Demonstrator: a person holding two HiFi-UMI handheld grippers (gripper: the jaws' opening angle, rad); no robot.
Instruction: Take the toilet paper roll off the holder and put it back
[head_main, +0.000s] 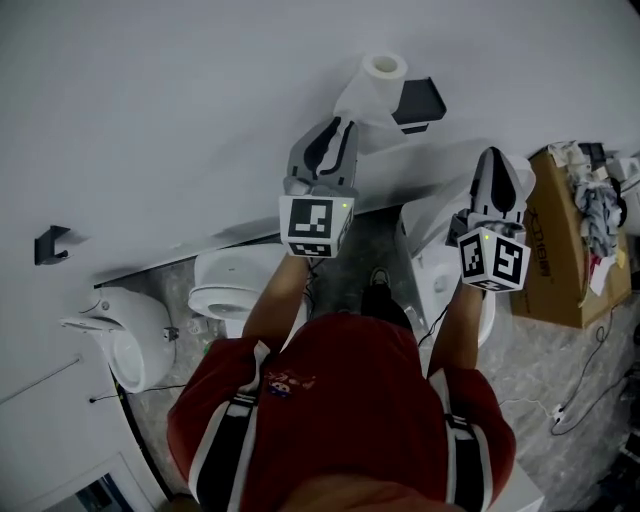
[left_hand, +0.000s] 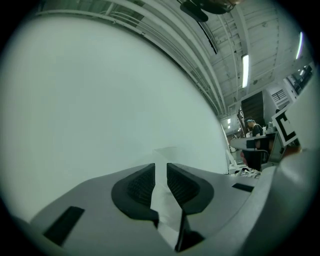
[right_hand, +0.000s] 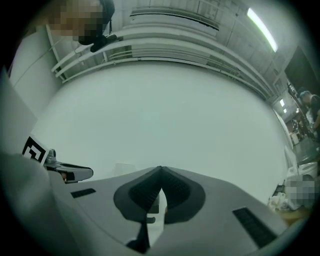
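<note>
toilet paper roll (head_main: 383, 68) sits on the wall (head_main: 200, 120) at 12-1 o'clock in the head view, touching the black holder (head_main: 418, 103) at its 4 o'clock. Looks mounted, but I can't see how the bar seats in the core. A loose tail (head_main: 357, 100) hangs off the roll toward 7 o'clock and runs into the left gripper (head_main: 338, 128). In the left gripper view its jaws stand a narrow slot apart with that white sheet (left_hand: 162, 200) lying in the slot. The pads aren't pinching it as far as I can see. right gripper (head_main: 495, 160) is at the roll's 4-5 o'clock, well clear of it. Its tips meet in the right gripper view (right_hand: 160, 170) with nothing clamped. Handling call: the roll is light, with a soft, crushable wrap over a stiffer cardboard core. The sheet tears at the perforations and unspools if pulled, so the tail is no handle. Better to take the roll across its outer diameter near mid-length with a light squeeze, or by the core's rim, and slide it off along the bar's axis. Risks: denting the wrap, the roll spinning in the pads, and paper trailing out.
</note>
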